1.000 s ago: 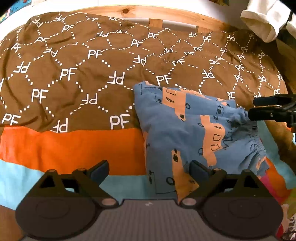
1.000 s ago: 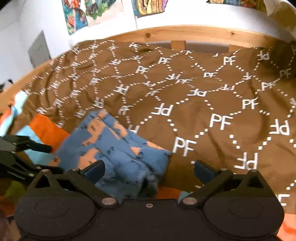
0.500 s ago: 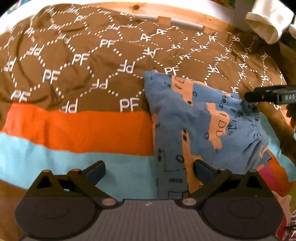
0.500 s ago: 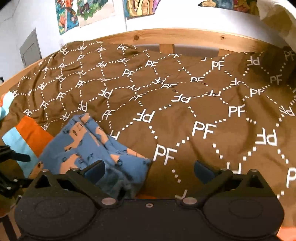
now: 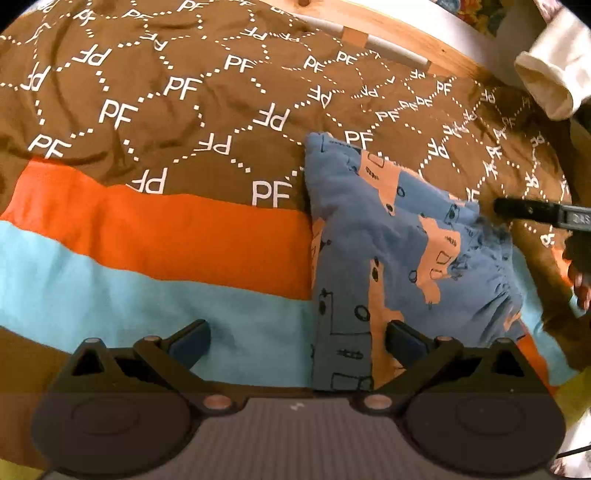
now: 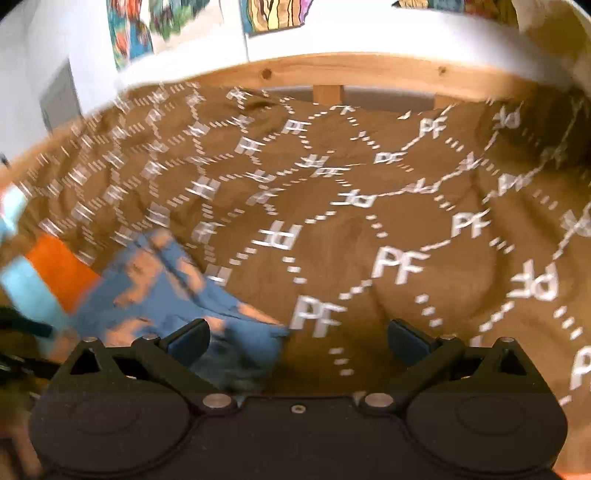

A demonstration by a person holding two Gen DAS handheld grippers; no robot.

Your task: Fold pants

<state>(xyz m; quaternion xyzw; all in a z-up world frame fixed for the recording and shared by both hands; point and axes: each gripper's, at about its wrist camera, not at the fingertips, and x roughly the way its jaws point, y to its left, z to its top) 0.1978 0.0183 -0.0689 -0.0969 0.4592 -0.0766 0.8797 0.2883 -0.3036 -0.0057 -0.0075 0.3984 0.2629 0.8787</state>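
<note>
Where the left tongs gape wide over the turquoise stripe of the bed cover, nothing gripped, jaws just opened further. Beyond the right-hand pad, folded blue pants with orange patches, flat on the cover. Right tongs likewise spread, empty, one pad over the pants' blurred edge. Farther off, brown cover printed with white letters, then wooden bed frame, white cloth, wall pictures.

Blue-orange pants – folded, on bed
</note>
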